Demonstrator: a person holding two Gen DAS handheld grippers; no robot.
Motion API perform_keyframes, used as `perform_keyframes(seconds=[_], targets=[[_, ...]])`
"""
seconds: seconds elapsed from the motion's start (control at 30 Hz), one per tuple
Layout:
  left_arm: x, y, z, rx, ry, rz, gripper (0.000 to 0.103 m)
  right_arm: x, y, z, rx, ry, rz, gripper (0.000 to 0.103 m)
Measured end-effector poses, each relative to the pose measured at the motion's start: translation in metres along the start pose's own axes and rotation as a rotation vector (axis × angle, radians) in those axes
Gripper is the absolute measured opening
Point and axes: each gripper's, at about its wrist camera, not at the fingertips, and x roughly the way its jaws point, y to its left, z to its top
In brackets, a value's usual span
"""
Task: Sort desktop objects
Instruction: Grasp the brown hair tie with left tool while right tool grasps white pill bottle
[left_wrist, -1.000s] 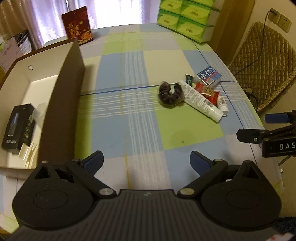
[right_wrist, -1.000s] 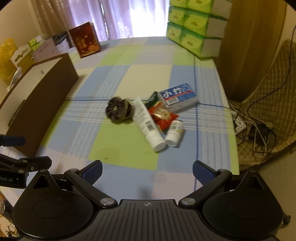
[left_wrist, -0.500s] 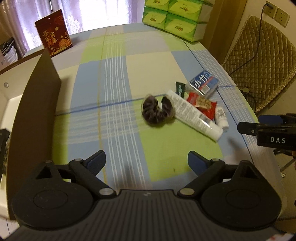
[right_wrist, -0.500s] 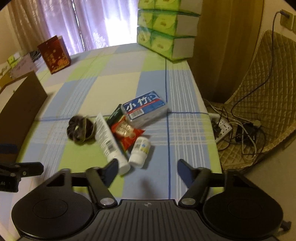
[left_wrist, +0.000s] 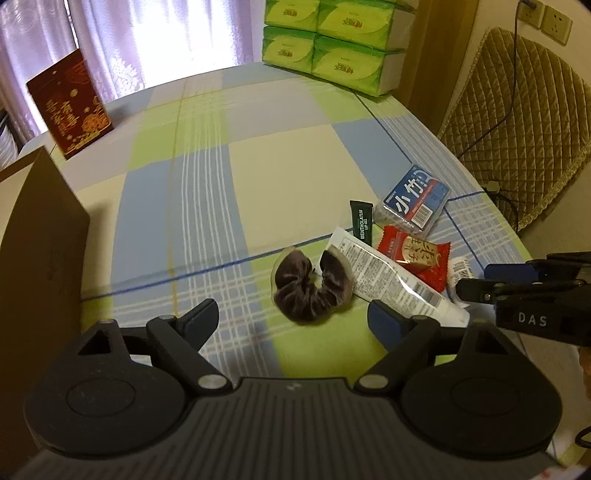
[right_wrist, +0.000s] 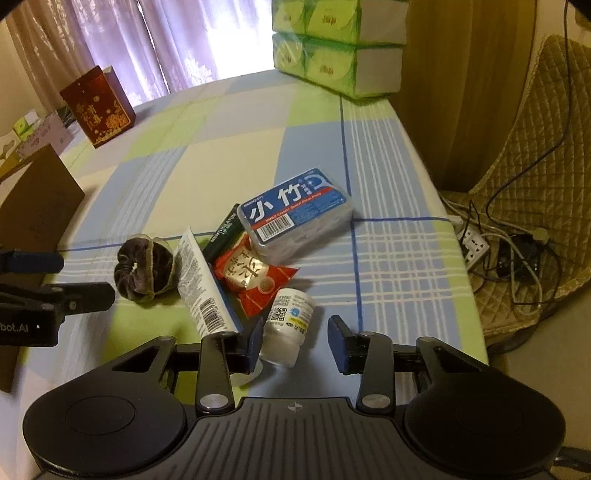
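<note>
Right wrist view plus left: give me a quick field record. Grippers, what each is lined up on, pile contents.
right gripper: open, fingers either side of the small white bottle, not closed on it
left gripper: open, holding nothing, facing the dark scrunchie
pile: scrunchie, white tube, red snack packet, dark lip gel tube, blue floss pick box, white bottle
surface: checked tablecloth
brown box: left edge

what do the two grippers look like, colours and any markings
Both are matte black with two round discs at the base, a ribbed centre plate, silver pivot pins and blue pads on the fingers. The right gripper shows white "DAS" lettering on its side in the left view; the left gripper shows "bot.AI" in the right view.
</note>
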Motion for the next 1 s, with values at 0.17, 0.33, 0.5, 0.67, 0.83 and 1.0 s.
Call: perform_keyframes(seconds=[0.17, 0.33, 0.5, 0.67, 0.83, 1.0], targets=[[0.017, -0.002, 0.007, 0.029, 0.012, -0.008, 0.083, 0.010, -0.004, -0.001, -0.016, 0.020, -0.034, 0.024], [0.031, -0.005, 0.012, 0.078, 0.019, -0.022, 0.074, 0.009, -0.016, 0.002, -0.017, 0.017, -0.070, 0.024], [0.045, -0.007, 0.014, 0.132, 0.021, -0.048, 0.067, 0.006, -0.028, 0.003, 0.003, 0.012, -0.084, 0.024], [0.058, -0.007, 0.012, 0.172, 0.015, -0.103, 0.045, 0.005, -0.029, 0.003, 0.000, 0.004, -0.080, 0.024], [0.055, -0.008, 0.009, 0.152, -0.010, -0.123, 0.024, 0.005, -0.025, 0.001, -0.034, -0.008, -0.081, 0.024], [0.046, -0.004, 0.002, 0.110, 0.008, -0.097, 0.022, 0.004, -0.021, -0.001, -0.067, 0.006, -0.085, 0.024]])
